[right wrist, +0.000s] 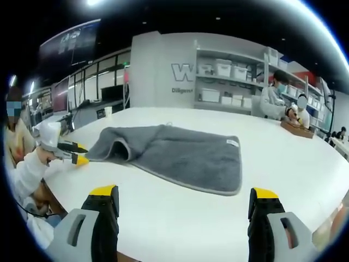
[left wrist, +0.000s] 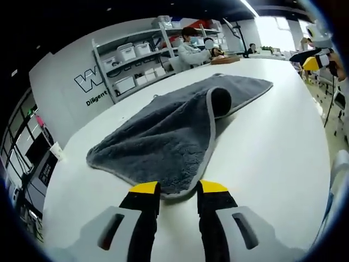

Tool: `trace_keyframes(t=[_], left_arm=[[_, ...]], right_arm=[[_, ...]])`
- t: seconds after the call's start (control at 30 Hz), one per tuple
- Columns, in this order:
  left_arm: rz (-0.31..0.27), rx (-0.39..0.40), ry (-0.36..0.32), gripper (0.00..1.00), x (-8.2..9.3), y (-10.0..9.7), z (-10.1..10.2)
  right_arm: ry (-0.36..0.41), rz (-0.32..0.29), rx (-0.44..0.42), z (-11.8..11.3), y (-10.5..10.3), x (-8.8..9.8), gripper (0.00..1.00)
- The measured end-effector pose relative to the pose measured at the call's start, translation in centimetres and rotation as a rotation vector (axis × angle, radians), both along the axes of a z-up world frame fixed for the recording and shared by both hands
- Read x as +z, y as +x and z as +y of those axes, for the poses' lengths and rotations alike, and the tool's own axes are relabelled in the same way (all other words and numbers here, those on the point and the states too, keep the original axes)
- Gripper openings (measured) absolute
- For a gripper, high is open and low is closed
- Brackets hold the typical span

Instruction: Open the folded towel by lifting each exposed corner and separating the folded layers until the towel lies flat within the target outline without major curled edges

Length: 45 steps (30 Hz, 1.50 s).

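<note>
A grey towel with a lighter hem lies folded on the white table. One layer curls over in a rolled flap. My left gripper is open at the towel's near edge, and the hem reaches just between its yellow tips. In the right gripper view the towel stretches across the middle, and the left gripper, held by a hand, sits at its left corner. My right gripper stands wide open over bare table short of the towel, with nothing between its tips. It also shows far off as the right gripper.
Shelves with white bins line the back wall. People sit at the far end of the table by a wooden tray. A paper cup stands near the table's far edge. Bare table surrounds the towel.
</note>
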<state>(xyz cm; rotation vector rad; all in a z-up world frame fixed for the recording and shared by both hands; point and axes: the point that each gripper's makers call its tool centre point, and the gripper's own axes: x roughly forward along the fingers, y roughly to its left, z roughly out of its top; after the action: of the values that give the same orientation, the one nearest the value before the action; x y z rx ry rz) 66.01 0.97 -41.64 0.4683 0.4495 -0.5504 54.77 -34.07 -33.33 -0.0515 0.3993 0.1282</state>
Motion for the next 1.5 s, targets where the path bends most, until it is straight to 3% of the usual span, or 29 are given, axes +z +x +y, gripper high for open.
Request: trace_keyframes(t=[0.2,0.53,0.7,1.0,1.5], left_arm=[[0.035,-0.041,-0.031,0.14,-0.4,-0.1,-0.8],[0.149,-0.003,-0.149,0.13,-0.7,0.4,-0.6],[0.17,-0.02,-0.15,0.1,-0.7,0.3,-0.7],[0.15,-0.02,-0.137,0.04,-0.6,0.2,-0.2],[0.19,0.009,-0.098,0.04,-0.8,-0.9,3.0]], right_arm=[[0.002,-0.001,-0.002,-0.1,0.0,0.0,0.99],[0.001,-0.001,-0.004,-0.2,0.0,0.1,0.99],[-0.001,0.002,-0.003,-0.1,0.0,0.0,0.99],[0.003,0.002,-0.008,-0.3,-0.1,0.0,0.99],[0.003,0.007,-0.004,-0.1,0.0,-0.2,0.99]])
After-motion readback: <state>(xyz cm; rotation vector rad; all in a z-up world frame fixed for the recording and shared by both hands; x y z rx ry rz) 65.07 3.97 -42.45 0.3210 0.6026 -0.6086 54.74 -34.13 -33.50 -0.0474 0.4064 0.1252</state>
